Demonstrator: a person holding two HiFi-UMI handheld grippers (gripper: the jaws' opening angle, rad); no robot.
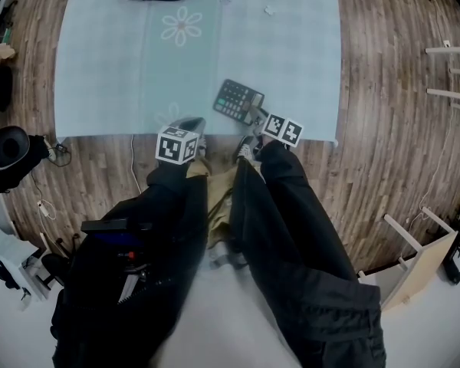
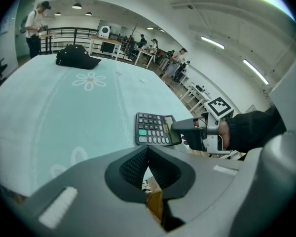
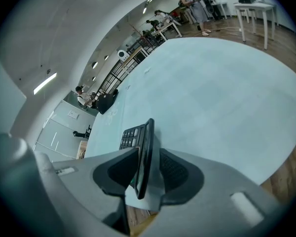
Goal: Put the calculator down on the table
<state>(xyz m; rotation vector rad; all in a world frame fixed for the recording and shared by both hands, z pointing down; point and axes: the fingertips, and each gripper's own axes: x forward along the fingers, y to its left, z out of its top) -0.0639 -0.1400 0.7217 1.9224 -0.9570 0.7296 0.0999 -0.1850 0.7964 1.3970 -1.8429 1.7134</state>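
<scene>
Dark calculator (image 1: 238,100), grey keys, one green; right hand-held gripper (image 1: 254,120) jaws apart around it.

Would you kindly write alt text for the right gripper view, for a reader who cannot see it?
A dark calculator, seen edge-on, sits between the open jaws of the right gripper. Beyond it stretches a wide, pale blue tablecloth.

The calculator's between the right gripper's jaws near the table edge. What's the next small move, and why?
Probably draw the right gripper straight back off the calculator. Its jaws stand apart, with a gap beside the calculator, which appears to lie flat on the table, so it seems set down; backing out straight should avoid nudging it.
</scene>
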